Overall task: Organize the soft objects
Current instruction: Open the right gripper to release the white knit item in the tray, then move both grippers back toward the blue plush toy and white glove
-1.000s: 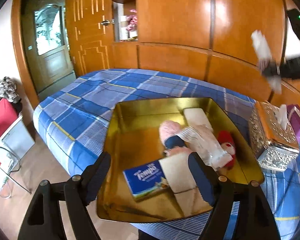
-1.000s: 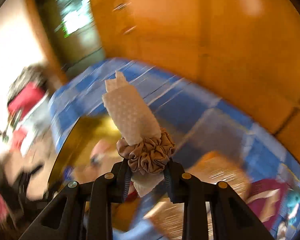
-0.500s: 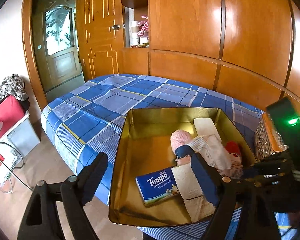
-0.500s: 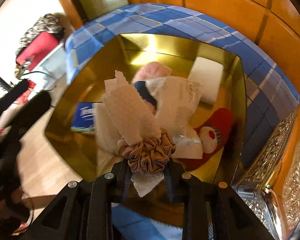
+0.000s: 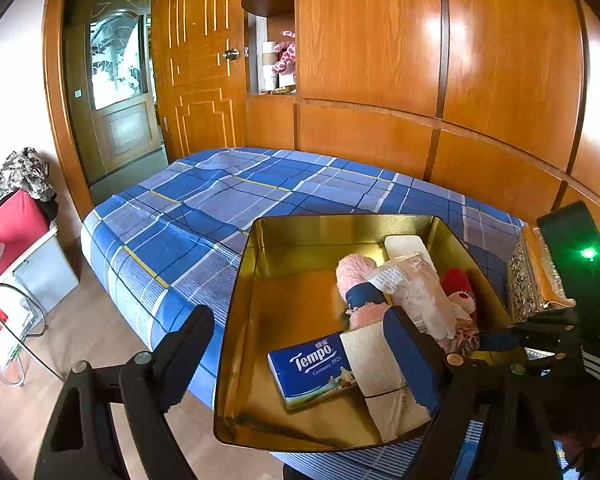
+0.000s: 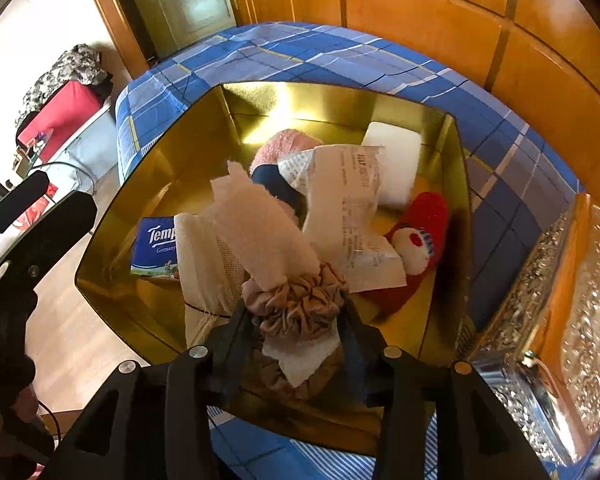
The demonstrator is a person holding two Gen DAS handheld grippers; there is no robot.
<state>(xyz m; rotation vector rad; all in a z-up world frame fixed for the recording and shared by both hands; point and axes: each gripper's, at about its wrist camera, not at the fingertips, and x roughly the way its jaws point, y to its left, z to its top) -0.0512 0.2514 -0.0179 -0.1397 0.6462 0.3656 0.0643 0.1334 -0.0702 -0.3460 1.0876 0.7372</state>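
Observation:
A gold tin tray (image 5: 300,240) (image 6: 148,176) lies on the blue plaid bed. It holds a Tempo tissue pack (image 5: 312,368) (image 6: 156,248), a rolled cream cloth (image 5: 380,380), a pink plush (image 5: 352,276), a red plush (image 6: 420,232), a white pad (image 6: 392,152) and a plastic packet (image 6: 352,216). My right gripper (image 6: 298,312) is shut on a tan scrunchie (image 6: 300,300) wrapped round a white tissue (image 6: 260,224), low over the tray's near right corner. It shows in the left wrist view (image 5: 496,340) too. My left gripper (image 5: 296,360) is open and empty at the tray's near edge.
An ornate silver tissue box (image 5: 532,280) (image 6: 540,320) stands right of the tray. Wooden wall panels and a door (image 5: 196,60) lie behind the bed (image 5: 220,200). A red box with clothes (image 5: 12,216) and a glass table (image 5: 4,320) stand on the floor at left.
My right gripper swung down from high in the air to just over the tray's near right corner, still holding the scrunchie and tissue. My left gripper drew back slightly.

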